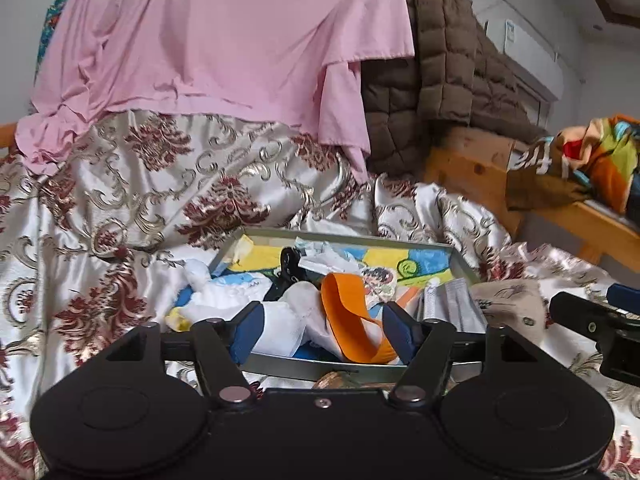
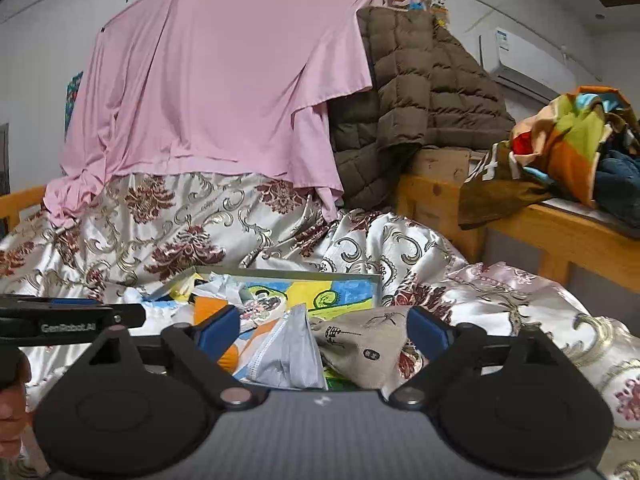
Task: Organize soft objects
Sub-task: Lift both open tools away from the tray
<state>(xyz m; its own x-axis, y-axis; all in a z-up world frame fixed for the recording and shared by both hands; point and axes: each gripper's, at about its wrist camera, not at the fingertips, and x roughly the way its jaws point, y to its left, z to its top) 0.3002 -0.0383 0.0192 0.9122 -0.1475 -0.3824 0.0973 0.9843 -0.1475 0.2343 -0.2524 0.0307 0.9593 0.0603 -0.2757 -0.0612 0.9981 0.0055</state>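
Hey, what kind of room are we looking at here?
Most likely a bedroom in a home: a patterned satin bedspread covers a wooden-framed bed, a brown quilted coat is draped behind it, and an air conditioner hangs on the wall.

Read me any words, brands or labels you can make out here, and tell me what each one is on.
"GenRobot.AI": on the left tongs.
Air conditioner sticker: too small to read.
Brown cloth lettering: folded, unreadable.
Beige cloth marks: not legible.
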